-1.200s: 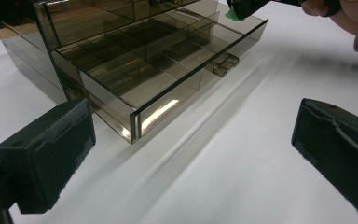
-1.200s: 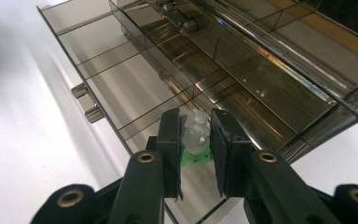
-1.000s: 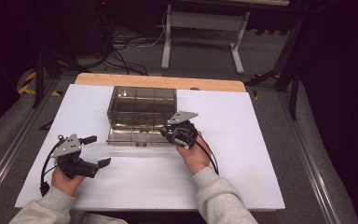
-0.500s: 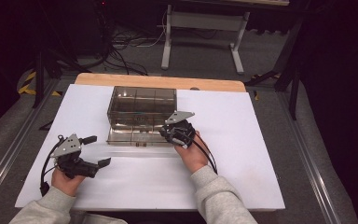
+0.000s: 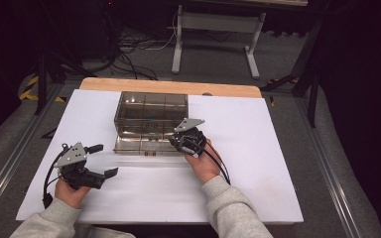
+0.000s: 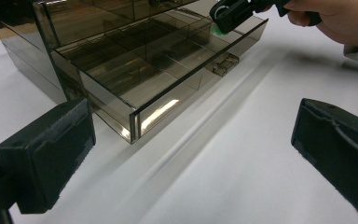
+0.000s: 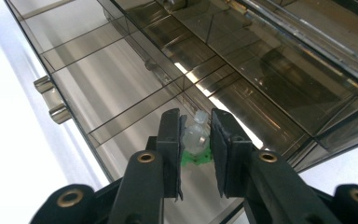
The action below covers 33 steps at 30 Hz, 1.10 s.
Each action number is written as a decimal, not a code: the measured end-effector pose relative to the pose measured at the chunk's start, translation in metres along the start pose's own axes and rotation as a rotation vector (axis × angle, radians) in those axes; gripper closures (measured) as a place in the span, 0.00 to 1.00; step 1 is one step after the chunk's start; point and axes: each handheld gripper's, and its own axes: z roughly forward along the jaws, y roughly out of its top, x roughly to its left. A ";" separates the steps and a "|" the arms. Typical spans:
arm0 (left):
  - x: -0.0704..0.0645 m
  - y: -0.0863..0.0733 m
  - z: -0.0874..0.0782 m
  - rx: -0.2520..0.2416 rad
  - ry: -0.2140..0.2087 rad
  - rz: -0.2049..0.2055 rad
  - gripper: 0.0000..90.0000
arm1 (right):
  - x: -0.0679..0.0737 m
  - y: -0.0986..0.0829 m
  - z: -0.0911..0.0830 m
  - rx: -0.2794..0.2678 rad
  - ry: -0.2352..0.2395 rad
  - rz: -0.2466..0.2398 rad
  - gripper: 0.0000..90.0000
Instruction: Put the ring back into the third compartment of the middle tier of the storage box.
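Right gripper (image 7: 195,140), seen along its own jaws: the two black jaws are pinched on a small clear plastic piece with a green base (image 7: 196,140), held upright between the pads. Directly beyond and below the held piece lies the pulled-out drawer (image 7: 121,100) of the smoke-tinted compartment box (image 5: 151,113); the piece hangs over the drawer's near compartment at the end away from the drawer handle (image 7: 51,100), with a divider wall just ahead of the jaws. Whether the green base touches the drawer floor cannot be told. In the high view the right gripper (image 5: 187,141) sits over the right end of the open drawer (image 5: 146,145), so the coming move appears to turn on a short descent into that compartment, not on any sideways travel.

Left gripper (image 5: 96,161): jaws spread wide and empty, resting low over the white table sheet (image 5: 258,163), well apart from the drawer's left corner. The right hand (image 5: 203,163) is the nearer one to the drawer.
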 end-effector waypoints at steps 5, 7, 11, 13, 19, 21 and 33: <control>0.000 0.000 0.000 0.001 -0.001 0.000 0.01 | 0.000 0.000 0.001 0.005 0.000 -0.003 0.83; 0.000 0.000 0.000 0.000 -0.001 0.000 0.01 | 0.000 0.000 0.002 0.006 0.000 -0.001 0.82; 0.000 0.000 0.000 0.000 -0.002 0.000 0.01 | 0.000 0.000 0.002 0.004 -0.003 -0.001 0.80; 0.000 0.000 0.000 0.001 -0.002 0.000 0.01 | 0.000 0.000 0.002 0.005 -0.001 -0.009 0.78; 0.000 0.000 0.000 -0.001 0.000 0.002 0.01 | 0.002 0.001 -0.004 -0.014 0.001 -0.008 0.79; 0.000 0.000 0.000 -0.001 0.000 0.002 0.01 | 0.004 0.002 -0.009 -0.017 0.008 -0.018 0.81; 0.000 0.000 0.000 0.001 0.000 -0.001 0.01 | 0.010 0.007 -0.027 -0.071 0.013 -0.035 0.89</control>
